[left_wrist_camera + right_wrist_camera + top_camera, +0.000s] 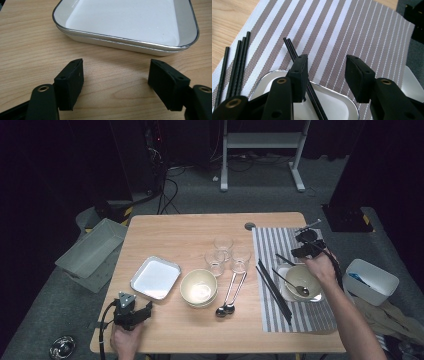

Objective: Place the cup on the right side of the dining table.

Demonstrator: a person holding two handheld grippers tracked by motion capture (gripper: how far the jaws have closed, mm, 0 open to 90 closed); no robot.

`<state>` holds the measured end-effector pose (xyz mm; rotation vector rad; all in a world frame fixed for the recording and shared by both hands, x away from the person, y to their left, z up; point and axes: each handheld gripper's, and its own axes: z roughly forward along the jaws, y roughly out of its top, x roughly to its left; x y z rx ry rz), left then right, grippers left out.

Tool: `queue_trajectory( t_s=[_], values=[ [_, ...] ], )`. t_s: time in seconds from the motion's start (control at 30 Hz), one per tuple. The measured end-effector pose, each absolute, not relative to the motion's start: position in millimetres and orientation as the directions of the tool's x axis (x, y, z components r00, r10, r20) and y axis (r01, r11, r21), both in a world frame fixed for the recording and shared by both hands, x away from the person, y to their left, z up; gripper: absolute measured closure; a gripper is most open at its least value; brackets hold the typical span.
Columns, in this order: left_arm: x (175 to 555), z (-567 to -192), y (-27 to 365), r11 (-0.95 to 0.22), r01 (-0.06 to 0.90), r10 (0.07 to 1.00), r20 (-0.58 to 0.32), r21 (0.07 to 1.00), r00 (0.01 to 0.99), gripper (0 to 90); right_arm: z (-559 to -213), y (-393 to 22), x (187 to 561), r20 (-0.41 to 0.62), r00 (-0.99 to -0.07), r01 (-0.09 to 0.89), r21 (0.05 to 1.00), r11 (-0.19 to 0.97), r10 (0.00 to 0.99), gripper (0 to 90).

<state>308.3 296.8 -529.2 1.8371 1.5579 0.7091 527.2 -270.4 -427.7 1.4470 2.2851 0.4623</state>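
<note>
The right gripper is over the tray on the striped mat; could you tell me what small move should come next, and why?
Probably shift the right gripper sideways to bracket the pair of chopsticks leaning on the tray; its jaws stand open and empty, with the chopsticks beside one pad rather than between them.

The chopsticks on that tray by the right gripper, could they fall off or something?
Maybe. The chopsticks lie loosely across the tray's rim, and the right gripper hangs open just above them, so a bump from a jaw could roll them off onto the striped mat. The bowl with a spoon in it sits right beside the right hand on the same tray, so a knock could tip that spoon out.
</note>
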Motion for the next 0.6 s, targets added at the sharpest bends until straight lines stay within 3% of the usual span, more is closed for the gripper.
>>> queue_trajectory(
  t_s=[0.6],
  values=[
    [308,-529,297,-0.112,0.654,0.987,0.008,0.748,0.16,29.0,-451,-257,553,-0.111,-0.398,0.822,0.396,0.408,0.911,52.6]
  ],
)
